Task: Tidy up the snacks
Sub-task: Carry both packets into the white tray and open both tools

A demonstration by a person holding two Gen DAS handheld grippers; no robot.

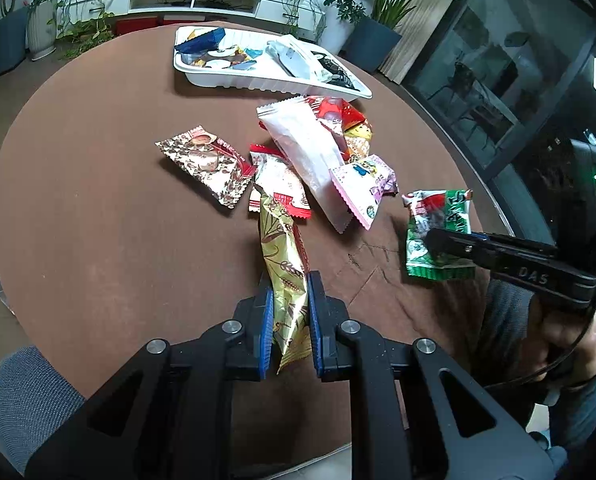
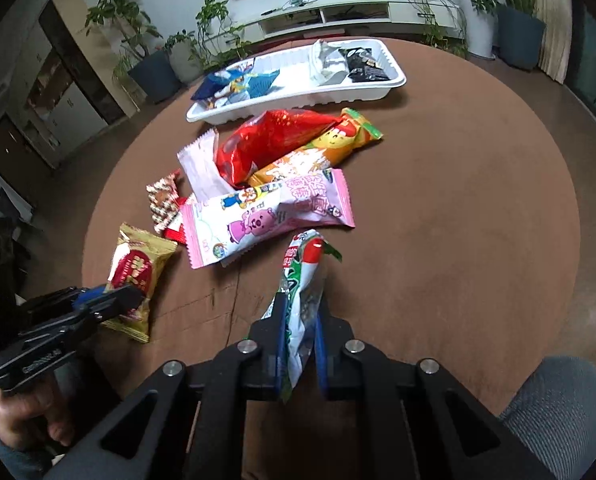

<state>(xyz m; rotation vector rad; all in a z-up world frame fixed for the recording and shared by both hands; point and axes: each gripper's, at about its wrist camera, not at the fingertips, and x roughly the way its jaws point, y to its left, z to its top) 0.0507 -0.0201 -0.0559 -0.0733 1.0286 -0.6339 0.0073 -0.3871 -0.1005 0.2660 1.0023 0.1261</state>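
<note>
We hold two grippers over a round brown table. The left gripper has its jaws clamped on the near end of a gold snack packet printed with wheat ears; the packet's far end points toward the loose pile. In the right wrist view the same gold packet shows a red label and sits at the left, with the left gripper's black fingers across it.

The right gripper has its jaws clamped on a green and white snack packet, which stands up between the blue pads. From the left wrist view this green packet appears at the right, pinched near its lower half and apart from the pile.

The remaining snacks lie in a loose pile at the table centre: a pink cartoon packet, a red packet, an orange packet, a long white packet and a brown patterned packet off to the pile's left.

A white tray sits beyond the pile at the far side of the table, holding blue packets at one end and white and black packets at the other.
</note>
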